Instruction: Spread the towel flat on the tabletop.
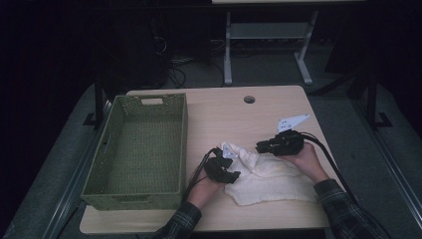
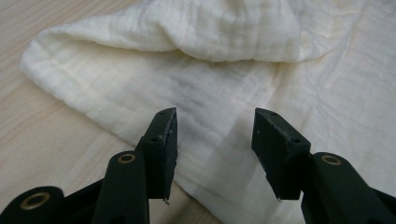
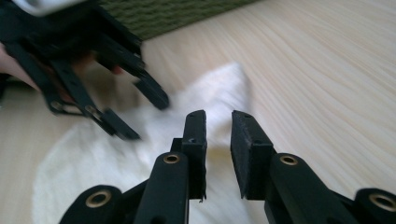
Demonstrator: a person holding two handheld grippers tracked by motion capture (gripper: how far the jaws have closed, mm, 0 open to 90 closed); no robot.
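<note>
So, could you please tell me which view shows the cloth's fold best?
The left gripper view: the cloth sits close and sharp, its folded-over flap across the top. The high view shows its whole outline on the table, small and dim. The right gripper view shows one blurred corner.

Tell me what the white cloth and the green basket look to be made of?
The cloth looks like soft, matte cotton gauze: fine crinkled weave, limp folds. The basket seems woven, perhaps plastic or paper cord: an even mesh pattern, dull olive finish, stiff upright walls with a cut handle slot.
</note>
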